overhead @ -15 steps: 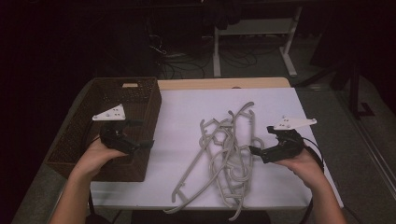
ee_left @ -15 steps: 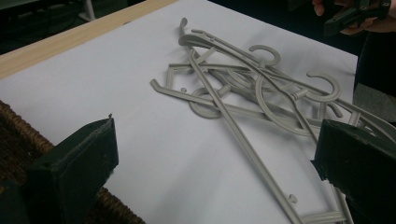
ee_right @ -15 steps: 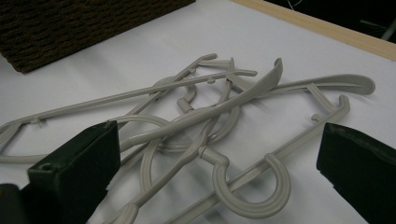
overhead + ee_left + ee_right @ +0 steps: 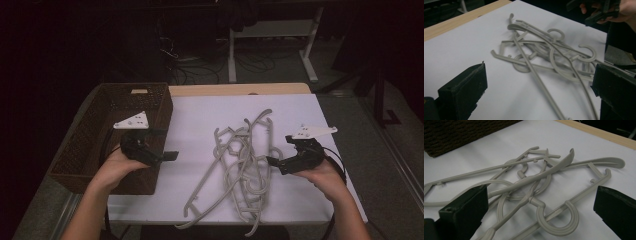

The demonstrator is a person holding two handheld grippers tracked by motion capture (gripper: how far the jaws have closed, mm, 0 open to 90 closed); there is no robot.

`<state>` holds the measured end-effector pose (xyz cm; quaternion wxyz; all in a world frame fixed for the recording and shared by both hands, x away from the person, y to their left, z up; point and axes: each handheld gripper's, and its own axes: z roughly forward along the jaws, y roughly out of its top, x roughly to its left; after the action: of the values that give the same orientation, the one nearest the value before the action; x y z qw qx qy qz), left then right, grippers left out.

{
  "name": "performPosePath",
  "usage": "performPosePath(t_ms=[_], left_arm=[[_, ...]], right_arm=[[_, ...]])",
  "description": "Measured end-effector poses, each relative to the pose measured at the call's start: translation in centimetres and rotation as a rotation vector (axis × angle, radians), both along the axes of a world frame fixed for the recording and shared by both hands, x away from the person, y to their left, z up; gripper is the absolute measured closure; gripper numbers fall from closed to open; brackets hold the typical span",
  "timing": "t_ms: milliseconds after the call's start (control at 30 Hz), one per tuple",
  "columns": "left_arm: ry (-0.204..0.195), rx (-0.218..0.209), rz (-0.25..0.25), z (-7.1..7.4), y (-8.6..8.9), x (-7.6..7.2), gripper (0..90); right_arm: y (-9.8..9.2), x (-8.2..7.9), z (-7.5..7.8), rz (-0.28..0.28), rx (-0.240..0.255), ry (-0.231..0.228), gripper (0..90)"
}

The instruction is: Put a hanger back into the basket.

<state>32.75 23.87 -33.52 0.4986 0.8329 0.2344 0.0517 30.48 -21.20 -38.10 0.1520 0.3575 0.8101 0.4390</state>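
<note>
Hangers (image 4: 240, 160) tangled on table (image 4: 200, 115) | both grippers' fingers apart, empty

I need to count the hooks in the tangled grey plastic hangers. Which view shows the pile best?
The high view: it takes in the whole pile of grey plastic hangers from above. The left gripper view shows its far part with several hooks; the right gripper view shows one hook close up.

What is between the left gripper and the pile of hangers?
Nothing. In the high view, just bare white tabletop lies between the open left gripper and the tangled grey hangers. The left gripper view shows the same bare stretch.
</note>
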Motion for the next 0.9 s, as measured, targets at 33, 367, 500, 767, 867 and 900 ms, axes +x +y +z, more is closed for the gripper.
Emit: performPosePath(t_ms=[33,367,500,767,867,900], left_arm=[[0.004,-0.005,-0.008,0.0,-0.4,-0.1,0.0],[0.009,0.028,-0.052,-0.8,-4.2,-1.1,0.0],[0.020,0.043,-0.080,-1.5,-5.6,-1.5,0.0],[0.055,0.086,-0.125,-4.0,-8.1,-2.3,0.0],[0.070,0.110,-0.145,-5.2,-9.0,-2.6,0.0],[0.079,0.113,-0.148,-5.6,-9.3,-2.7,0.0]], right_arm=[[0.0,0.0,0.0,-0.002,-0.003,0.001,0.0],[-0.1,0.0,0.0,-0.007,0.001,0.004,0.0],[-0.2,0.0,0.0,-0.007,0.003,0.001,0.0],[-0.1,0.0,0.0,-0.008,-0.002,0.005,0.0],[-0.2,0.0,0.0,-0.009,-0.005,0.006,0.0],[-0.2,0.0,0.0,-0.009,-0.004,0.006,0.0]])
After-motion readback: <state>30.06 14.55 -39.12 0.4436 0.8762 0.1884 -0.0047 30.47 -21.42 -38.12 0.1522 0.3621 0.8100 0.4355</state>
